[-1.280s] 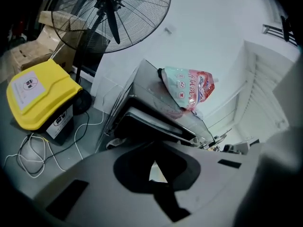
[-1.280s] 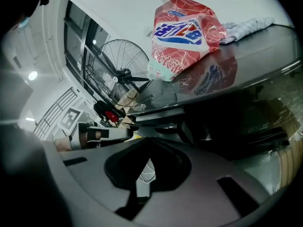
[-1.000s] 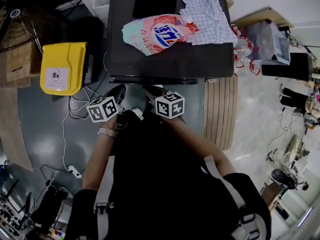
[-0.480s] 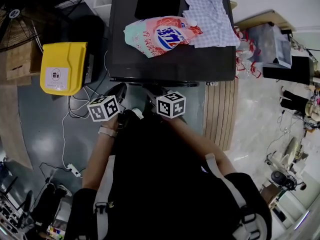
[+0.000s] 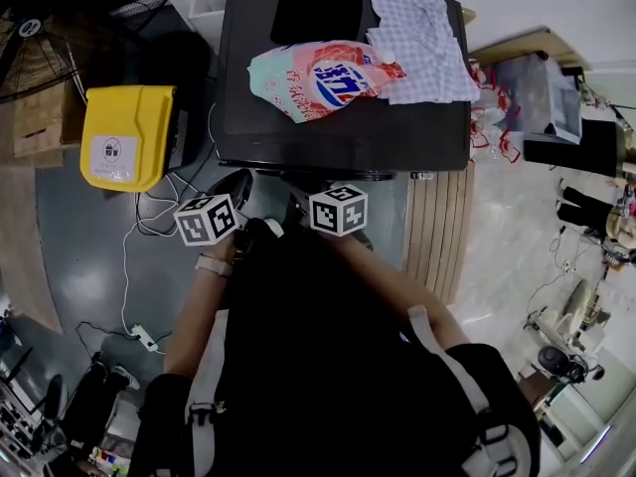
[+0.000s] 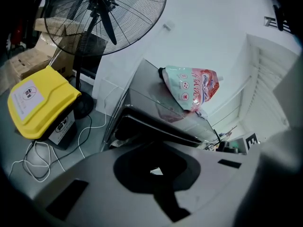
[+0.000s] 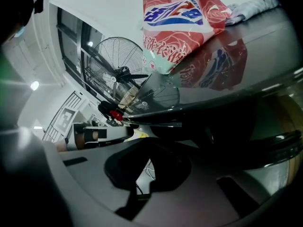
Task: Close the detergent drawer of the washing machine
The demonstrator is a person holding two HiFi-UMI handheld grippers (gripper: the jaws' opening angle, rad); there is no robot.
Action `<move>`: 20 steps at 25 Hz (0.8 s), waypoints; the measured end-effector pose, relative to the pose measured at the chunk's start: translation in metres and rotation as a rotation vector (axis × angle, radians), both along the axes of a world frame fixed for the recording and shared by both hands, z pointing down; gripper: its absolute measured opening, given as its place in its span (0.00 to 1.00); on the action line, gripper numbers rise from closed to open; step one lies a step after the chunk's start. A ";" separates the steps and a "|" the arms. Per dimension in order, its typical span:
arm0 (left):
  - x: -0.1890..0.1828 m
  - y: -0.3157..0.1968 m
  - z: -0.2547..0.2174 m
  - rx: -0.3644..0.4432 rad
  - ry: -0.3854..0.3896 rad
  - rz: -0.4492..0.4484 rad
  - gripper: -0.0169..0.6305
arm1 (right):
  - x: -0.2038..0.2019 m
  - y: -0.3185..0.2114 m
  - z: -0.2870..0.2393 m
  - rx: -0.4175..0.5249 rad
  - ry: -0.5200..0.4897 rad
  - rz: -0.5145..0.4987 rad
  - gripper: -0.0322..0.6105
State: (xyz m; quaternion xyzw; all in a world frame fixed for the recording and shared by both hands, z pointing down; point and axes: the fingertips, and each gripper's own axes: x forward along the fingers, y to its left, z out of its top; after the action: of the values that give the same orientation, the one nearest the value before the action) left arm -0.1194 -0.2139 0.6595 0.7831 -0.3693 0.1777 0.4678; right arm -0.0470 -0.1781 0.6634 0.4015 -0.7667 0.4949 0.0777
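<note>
The dark washing machine (image 5: 343, 137) stands at the top of the head view, seen from above. On its lid lie a pink and green detergent bag (image 5: 318, 76) and a checked cloth (image 5: 417, 43). My left gripper (image 5: 237, 180) and right gripper (image 5: 301, 181) hang side by side just below the machine's front edge, both shut and empty. In the left gripper view a dark ledge (image 6: 161, 129) juts out under the lid, ahead of the left gripper (image 6: 158, 174). I cannot tell whether it is the drawer. The right gripper (image 7: 142, 174) points under the lid's edge (image 7: 227, 103).
A yellow bin (image 5: 124, 137) stands left of the machine, with a floor fan (image 5: 40, 38) behind it. White cables (image 5: 134, 266) trail over the grey floor. Wooden slats (image 5: 437, 222) lie to the right, beside bags and clutter (image 5: 537, 87).
Both grippers stay where they were, still shut. Only the head view has drifted slightly.
</note>
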 end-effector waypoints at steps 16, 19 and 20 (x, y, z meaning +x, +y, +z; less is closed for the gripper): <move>0.002 -0.012 -0.001 0.024 -0.003 -0.020 0.04 | 0.004 -0.010 0.000 -0.015 -0.001 -0.031 0.07; -0.001 -0.009 -0.004 0.027 -0.005 -0.022 0.04 | 0.003 -0.010 -0.004 -0.006 -0.001 -0.036 0.07; -0.001 -0.008 -0.005 0.028 -0.005 -0.022 0.04 | 0.003 -0.009 -0.006 -0.001 0.000 -0.039 0.07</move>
State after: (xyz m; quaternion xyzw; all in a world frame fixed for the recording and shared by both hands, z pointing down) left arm -0.1207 -0.2214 0.6543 0.7849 -0.3816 0.1694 0.4578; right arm -0.0440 -0.1869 0.6571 0.3865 -0.7740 0.4938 0.0877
